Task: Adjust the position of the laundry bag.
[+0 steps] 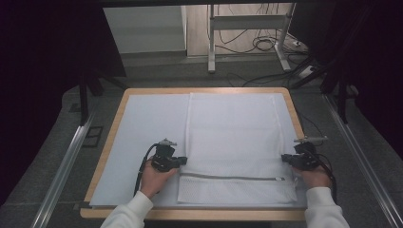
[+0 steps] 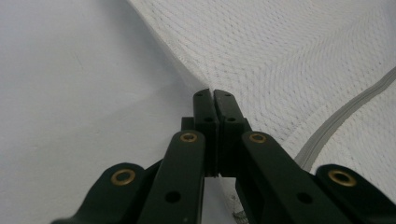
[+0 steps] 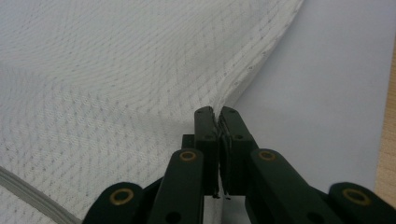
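Observation:
A white mesh laundry bag with a grey zipper lies flat on a pale sheet that covers the table. My left gripper is shut on the bag's left edge, a little above the zipper. In the left gripper view the mesh bag bunches up into the closed left gripper, with the zipper running off to the right. My right gripper is shut on the bag's right edge. The right gripper view shows the hem of the bag pinched in the right gripper.
The wooden table edge frames the sheet on all sides. Beyond the table stand a metal desk frame and loose cables on the floor. Metal rails run along both sides of the table.

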Tool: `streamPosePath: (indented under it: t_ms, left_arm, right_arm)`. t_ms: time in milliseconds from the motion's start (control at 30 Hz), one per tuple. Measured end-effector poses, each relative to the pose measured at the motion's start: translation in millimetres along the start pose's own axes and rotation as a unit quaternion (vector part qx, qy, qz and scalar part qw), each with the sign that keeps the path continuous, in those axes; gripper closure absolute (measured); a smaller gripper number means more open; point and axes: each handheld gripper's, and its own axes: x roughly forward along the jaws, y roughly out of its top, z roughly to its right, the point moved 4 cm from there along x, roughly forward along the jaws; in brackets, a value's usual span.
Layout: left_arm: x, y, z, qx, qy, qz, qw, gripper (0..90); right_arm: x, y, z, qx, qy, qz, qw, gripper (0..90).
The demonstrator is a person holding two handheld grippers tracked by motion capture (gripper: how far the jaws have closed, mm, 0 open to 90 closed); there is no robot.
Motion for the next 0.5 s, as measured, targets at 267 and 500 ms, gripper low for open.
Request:
streamPosePath:
  t_ms: [267, 500]
  left_arm:
    - [-2.1, -1.1, -1.9, -0.002, 0.001, 0.001, 1.0000, 90.0]
    - [-3.6, -2.0, -4.4, -0.003, 0.004, 0.002, 1.0000, 90.0]
  right_arm:
    - [0.6, 0.7, -2.8, -0.005, -0.005, 0.002, 1.0000, 86.0]
    - [1.8, 1.2, -5.1, -0.005, -0.002, 0.003, 1.0000, 86.3]
